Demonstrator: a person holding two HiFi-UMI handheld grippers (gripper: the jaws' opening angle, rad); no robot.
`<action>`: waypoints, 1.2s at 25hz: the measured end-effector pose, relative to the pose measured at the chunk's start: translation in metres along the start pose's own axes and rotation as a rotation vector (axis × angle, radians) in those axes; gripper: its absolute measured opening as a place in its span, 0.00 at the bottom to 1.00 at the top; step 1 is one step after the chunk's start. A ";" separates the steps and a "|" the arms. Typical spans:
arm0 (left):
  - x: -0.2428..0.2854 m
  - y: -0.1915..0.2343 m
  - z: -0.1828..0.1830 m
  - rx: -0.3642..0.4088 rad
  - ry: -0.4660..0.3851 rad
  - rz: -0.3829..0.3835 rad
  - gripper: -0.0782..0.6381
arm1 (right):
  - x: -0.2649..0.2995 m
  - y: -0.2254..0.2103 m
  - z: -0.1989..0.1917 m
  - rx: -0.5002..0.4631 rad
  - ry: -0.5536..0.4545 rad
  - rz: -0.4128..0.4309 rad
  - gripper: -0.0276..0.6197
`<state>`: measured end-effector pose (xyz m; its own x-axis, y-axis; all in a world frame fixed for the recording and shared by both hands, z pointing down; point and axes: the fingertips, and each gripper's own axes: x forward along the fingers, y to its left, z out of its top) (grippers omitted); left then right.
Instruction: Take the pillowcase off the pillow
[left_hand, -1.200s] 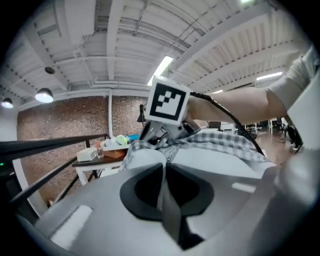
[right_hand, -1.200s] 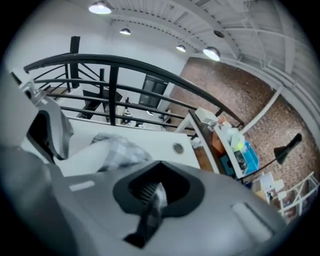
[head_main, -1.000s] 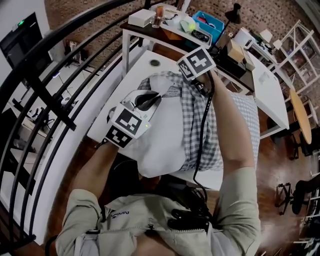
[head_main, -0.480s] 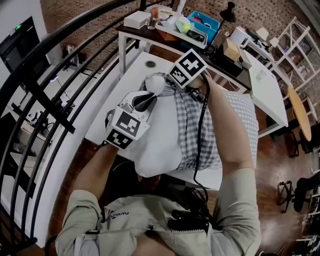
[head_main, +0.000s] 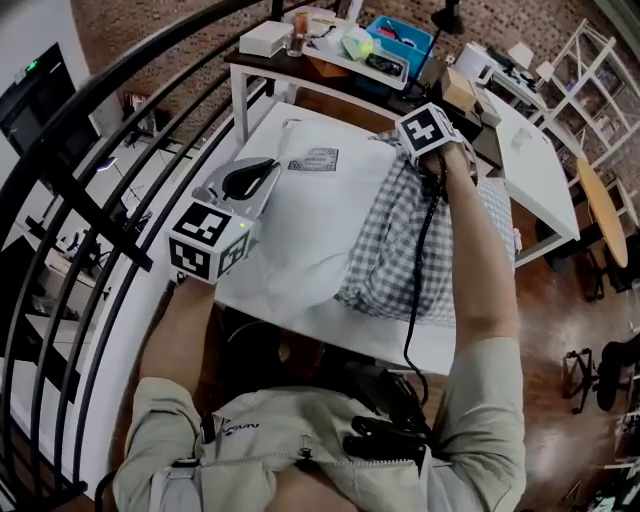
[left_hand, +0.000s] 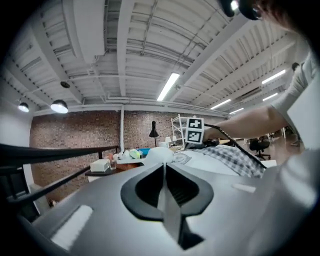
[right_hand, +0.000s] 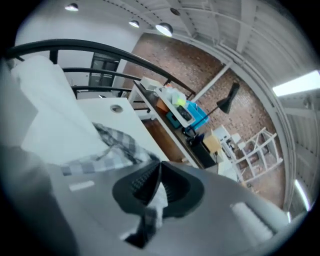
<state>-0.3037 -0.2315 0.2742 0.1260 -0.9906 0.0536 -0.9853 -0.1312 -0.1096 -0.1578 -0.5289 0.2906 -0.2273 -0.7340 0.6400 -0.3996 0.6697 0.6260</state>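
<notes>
**Pillow partly out of its checked case, a pair of tongs on each**

A black railing (head_main: 100, 150) curves past on the left. Next to it the left tongs (left_hand: 164, 166) are held about level and are clenched on a thin fold of white cloth at the near left corner of the pillow (head_main: 310, 215). The pillow lies bare and white across the left of the tabletop (head_main: 390, 345), with a small printed label (head_main: 313, 160) near its far edge. Its right side sits inside the grey-checked pillowcase (head_main: 395, 240), which is bunched up in folds there. Farther right, the right tongs (right_hand: 159, 165) tilt downward at the far end of the case and are clamped on a pinch of the checked cloth. Beyond the table, a blue tray (head_main: 400, 40) sits on a cluttered desk.
</notes>
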 end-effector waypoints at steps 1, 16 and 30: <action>0.006 0.008 -0.013 -0.045 0.021 0.002 0.14 | 0.005 -0.002 -0.017 0.035 0.013 0.015 0.05; -0.011 -0.042 -0.012 0.093 0.029 -0.060 0.38 | -0.144 0.051 -0.032 0.305 -0.482 0.066 0.19; -0.037 -0.168 -0.103 0.266 0.276 -0.265 0.49 | -0.221 0.231 -0.135 0.280 -0.514 0.273 0.24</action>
<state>-0.1551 -0.1689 0.3929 0.2986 -0.8788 0.3723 -0.8547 -0.4198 -0.3053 -0.0804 -0.1971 0.3540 -0.7224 -0.5485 0.4210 -0.4677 0.8361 0.2869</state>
